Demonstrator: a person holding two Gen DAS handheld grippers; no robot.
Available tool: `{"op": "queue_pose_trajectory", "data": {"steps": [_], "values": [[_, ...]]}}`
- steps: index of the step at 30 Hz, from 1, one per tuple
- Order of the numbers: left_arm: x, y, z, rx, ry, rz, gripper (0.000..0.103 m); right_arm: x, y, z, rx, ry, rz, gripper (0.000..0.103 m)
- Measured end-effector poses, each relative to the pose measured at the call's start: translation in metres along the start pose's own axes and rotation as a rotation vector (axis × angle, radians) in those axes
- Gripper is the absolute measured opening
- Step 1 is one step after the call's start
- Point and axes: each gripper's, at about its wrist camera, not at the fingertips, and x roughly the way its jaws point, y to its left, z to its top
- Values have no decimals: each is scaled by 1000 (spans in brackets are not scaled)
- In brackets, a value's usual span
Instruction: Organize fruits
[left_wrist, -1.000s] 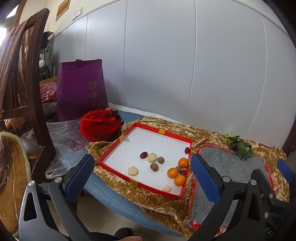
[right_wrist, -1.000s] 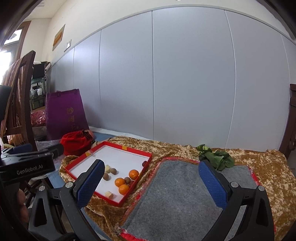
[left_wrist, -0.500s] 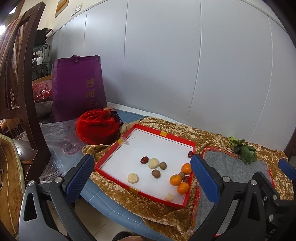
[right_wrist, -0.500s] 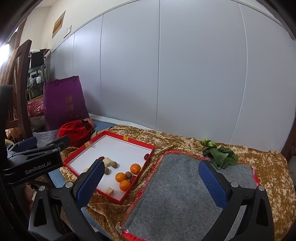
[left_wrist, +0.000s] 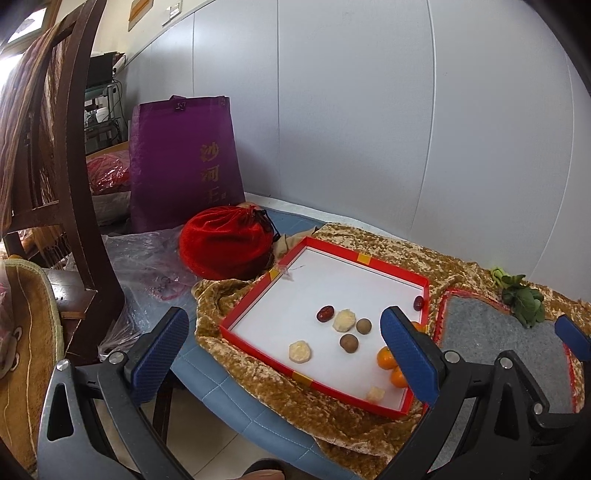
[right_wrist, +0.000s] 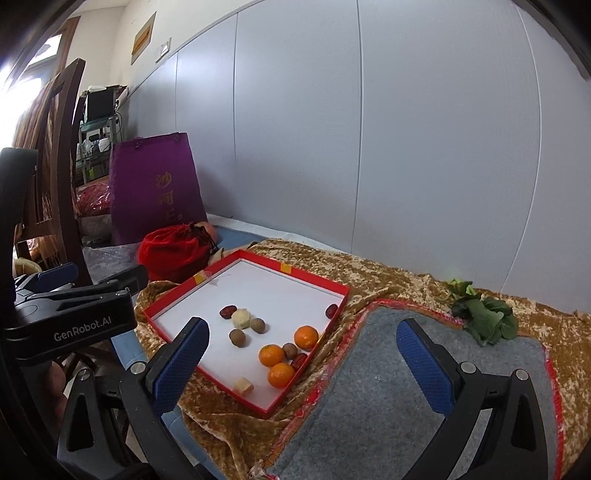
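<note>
Gold cloth over the bench, bearing my grey felt mat and, beside it, the red-rimmed tray. All fruit lies mixed in the tray: three oranges, brown longans, red dates, pale pieces. Sorting appears unstarted; every piece is left to do. My left gripper and right gripper hover short of the tray, fingers spread wide, holding nothing.
</note>
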Motion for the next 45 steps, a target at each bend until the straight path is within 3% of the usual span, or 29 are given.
{"op": "queue_pose_trajectory", "data": {"steps": [23, 28, 39, 45], "values": [[-7, -7, 0, 28, 7, 0, 103, -12, -3, 5, 13, -24, 15, 102], [-6, -18, 5, 41, 18, -28, 103, -11, -8, 1, 37, -7, 29, 102], [-10, -15, 0, 58, 12, 46, 103, -21, -23, -1, 49, -20, 35, 102], [-22, -21, -1, 77, -2, 22, 103, -31, -16, 2, 30, -43, 21, 102]]}}
